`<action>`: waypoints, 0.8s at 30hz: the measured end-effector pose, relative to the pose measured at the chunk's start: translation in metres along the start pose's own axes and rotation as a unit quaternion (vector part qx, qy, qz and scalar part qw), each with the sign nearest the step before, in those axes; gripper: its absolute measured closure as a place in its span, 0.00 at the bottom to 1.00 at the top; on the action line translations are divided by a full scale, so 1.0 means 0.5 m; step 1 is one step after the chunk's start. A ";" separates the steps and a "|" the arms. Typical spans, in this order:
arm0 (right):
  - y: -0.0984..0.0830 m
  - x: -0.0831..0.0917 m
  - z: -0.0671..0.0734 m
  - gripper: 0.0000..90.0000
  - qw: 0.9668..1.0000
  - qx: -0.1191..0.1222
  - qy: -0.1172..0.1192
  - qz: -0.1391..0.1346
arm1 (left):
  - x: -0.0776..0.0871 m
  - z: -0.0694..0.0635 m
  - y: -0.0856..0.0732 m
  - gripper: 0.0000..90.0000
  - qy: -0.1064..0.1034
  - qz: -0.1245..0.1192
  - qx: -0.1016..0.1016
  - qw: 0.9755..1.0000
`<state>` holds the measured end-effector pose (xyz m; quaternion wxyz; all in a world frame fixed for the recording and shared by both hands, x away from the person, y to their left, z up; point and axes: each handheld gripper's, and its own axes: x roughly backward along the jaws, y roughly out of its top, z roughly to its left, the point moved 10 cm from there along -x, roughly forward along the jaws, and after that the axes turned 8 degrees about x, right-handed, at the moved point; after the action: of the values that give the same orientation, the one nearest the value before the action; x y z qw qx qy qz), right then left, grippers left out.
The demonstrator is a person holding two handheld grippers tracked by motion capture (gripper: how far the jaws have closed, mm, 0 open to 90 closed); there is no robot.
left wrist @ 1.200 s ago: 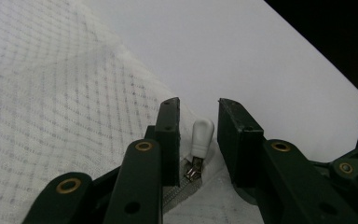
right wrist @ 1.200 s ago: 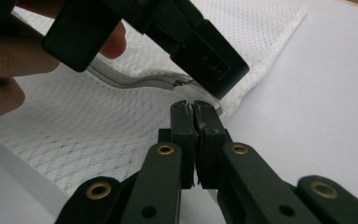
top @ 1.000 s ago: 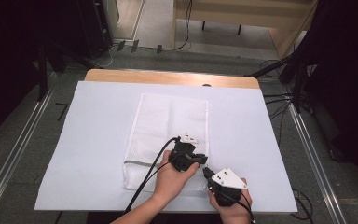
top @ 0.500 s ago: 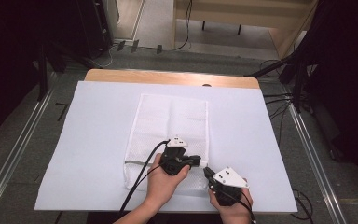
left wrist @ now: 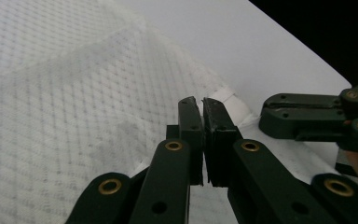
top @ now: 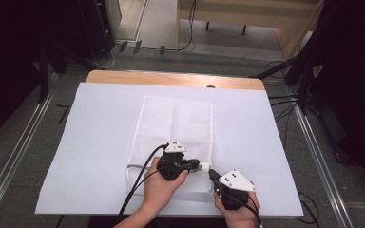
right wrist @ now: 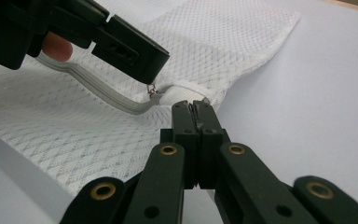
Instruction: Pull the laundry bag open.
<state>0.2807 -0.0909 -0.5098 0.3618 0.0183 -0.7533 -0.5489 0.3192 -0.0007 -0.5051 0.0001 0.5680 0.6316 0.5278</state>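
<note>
A white mesh bag [top: 176, 123] lies flat on the white sheet [top: 95, 142], its zipper edge towards me. My left gripper [top: 200, 167] lies level at the bag's near right corner, pointing right. Its jaws are shut on the small metal zipper pull [right wrist: 151, 89]. In the left gripper view the left gripper [left wrist: 203, 105] shows its jaws pressed together over the mesh bag [left wrist: 74, 116]. My right gripper [top: 211, 174] points at the same corner from the right. In the right gripper view the right gripper [right wrist: 193, 106] is shut on the bag's white end tab [right wrist: 184, 92]. The two grippers' tips nearly meet.
The sheet covers most of a wooden table [top: 171, 78], whose far edge shows bare. Black cables trail from both grippers over the near edge. Metal rails [top: 19, 156] run along the floor on both sides, and dark equipment stands at the back.
My left hand and gripper have slid a little to the left along the bag's near edge. The right gripper has stayed put.
</note>
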 end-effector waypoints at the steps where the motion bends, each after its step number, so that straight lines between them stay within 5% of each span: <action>1: 0.001 0.001 0.000 1.00 1.000 -0.001 0.001 0.000 | 0.001 0.002 -0.001 0.98 0.001 0.000 0.002 1.000; 9: 0.002 0.004 -0.003 1.00 1.000 0.003 -0.005 0.002 | 0.027 0.031 -0.008 0.98 0.017 -0.006 0.002 1.000; 24: 0.000 0.006 -0.014 1.00 1.000 0.007 -0.019 0.005 | 0.137 0.131 -0.033 0.98 0.054 -0.034 0.030 0.997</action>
<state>0.2825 -0.0977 -0.5075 0.3504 0.0066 -0.7639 -0.5419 0.3222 0.0955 -0.5040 -0.0332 0.5164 0.6654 0.5380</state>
